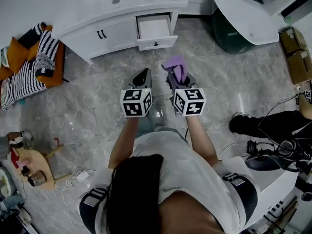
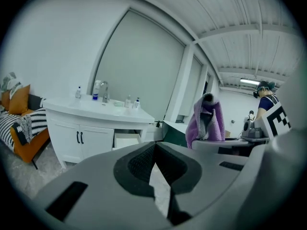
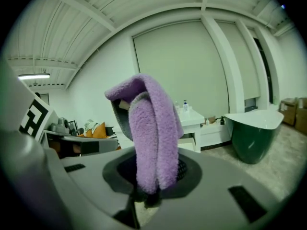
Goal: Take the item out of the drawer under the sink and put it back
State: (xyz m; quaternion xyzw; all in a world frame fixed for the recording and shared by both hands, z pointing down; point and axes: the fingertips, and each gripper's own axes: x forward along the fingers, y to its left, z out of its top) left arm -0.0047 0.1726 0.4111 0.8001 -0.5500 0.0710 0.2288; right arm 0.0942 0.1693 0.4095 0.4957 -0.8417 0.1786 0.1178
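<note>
A: Head view first. Where's the cloth?
B: Purple cloth (image 1: 174, 65) sticks up out of R claw (image 1: 176, 77), pinched there. It's over the floor (image 1: 97, 111), well apart from the drawer (image 1: 155, 30). The drawer's pulled open at the right end of the vanity (image 1: 97, 30).
A: L claw?
B: L claw (image 1: 142, 78) is just beside R, at approx. the same height. Tips come to a point and it holds nothing.
A: L gripper view?
B: L claw (image 2: 156, 145) has its jaws meeting at the tips, w/ only a thin slit lower down where the floor shows thru. It's empty. The cloth (image 2: 209, 121) is up at right on the other claw, and the open drawer (image 2: 127, 139) is beyond, under the vanity top.
A: R gripper view?
B: R claw (image 3: 151, 176) has its jaws nearly together, clamped on the cloth's lower end. The cloth (image 3: 151, 138) stands upright, folded over at the top w/ a grey lining showing. The vanity is behind it, and a dark green tub (image 3: 254, 133) is at right.
</note>
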